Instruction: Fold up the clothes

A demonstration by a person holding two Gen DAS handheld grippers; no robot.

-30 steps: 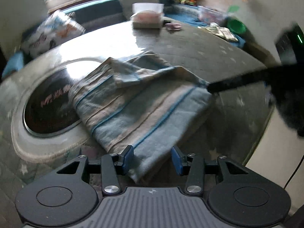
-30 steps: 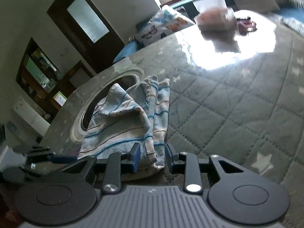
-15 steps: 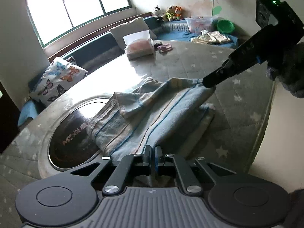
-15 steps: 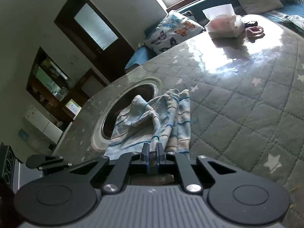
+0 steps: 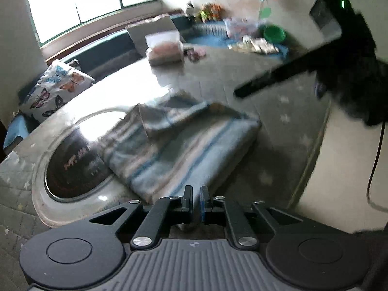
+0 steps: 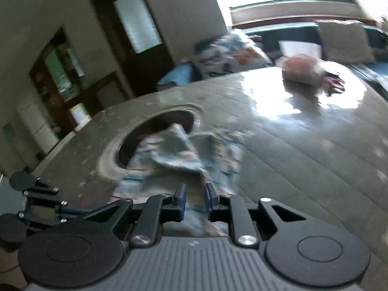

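Observation:
A blue and beige striped garment (image 5: 179,143) lies folded on the grey quilted table (image 5: 278,121), partly over a round dark inset (image 5: 72,167). My left gripper (image 5: 196,200) is at its near edge, jaws a narrow gap apart, nothing between them. My right gripper (image 6: 194,200) has its jaws a little apart above the garment's (image 6: 189,155) near end; it also shows in the left wrist view (image 5: 242,93), lifted clear of the cloth. Both views are blurred.
A tissue box (image 5: 165,48) and a small pink item (image 5: 195,54) sit at the table's far side. A butterfly cushion (image 5: 55,89) and a bench lie beyond. The table edge (image 5: 312,150) runs close on the right.
Both grippers were shut on the garment's edge half a second ago. Now both have parted their jaws, let the cloth drop flat, and the right one has lifted away.

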